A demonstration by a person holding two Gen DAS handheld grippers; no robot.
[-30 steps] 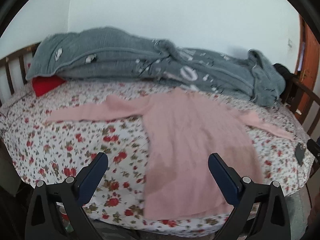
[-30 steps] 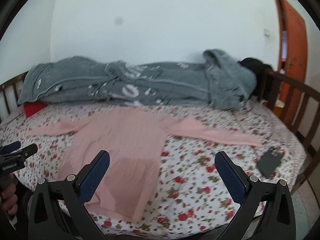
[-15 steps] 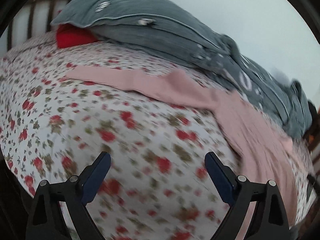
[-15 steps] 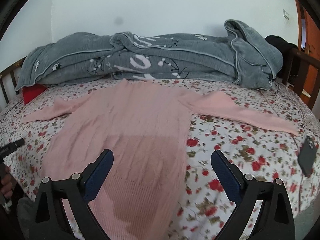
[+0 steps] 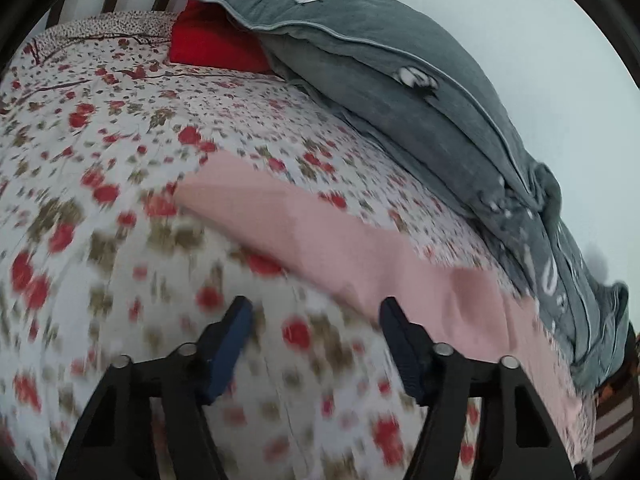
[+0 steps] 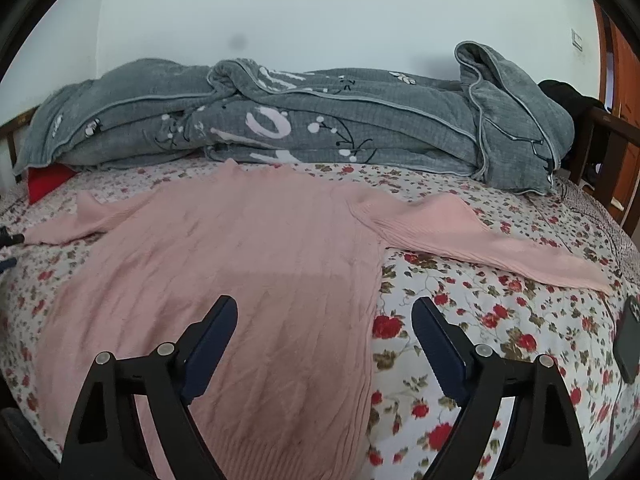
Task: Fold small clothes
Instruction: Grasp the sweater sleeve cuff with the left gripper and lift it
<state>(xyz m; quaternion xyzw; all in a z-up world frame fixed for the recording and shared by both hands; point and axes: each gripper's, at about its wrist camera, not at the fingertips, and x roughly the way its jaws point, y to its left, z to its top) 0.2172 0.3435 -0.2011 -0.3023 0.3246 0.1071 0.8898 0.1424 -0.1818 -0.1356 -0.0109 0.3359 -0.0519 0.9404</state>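
My left gripper point(image 5: 314, 320), jaws apart and holding nothing, has swung from the sweater's hem to hover just short of its left sleeve point(image 5: 304, 232), which lies flat on the flowered bedsheet point(image 5: 120, 140); I judge a sleeve fold comes first. My right gripper point(image 6: 324, 320), also apart and empty, has moved closer over the pink sweater point(image 6: 248, 264) body. Beyond the sweater, the grey blanket point(image 6: 320, 124) and red cushion point(image 5: 212, 44) are unmoved, as is the phone point(image 6: 628, 344) off its right sleeve.
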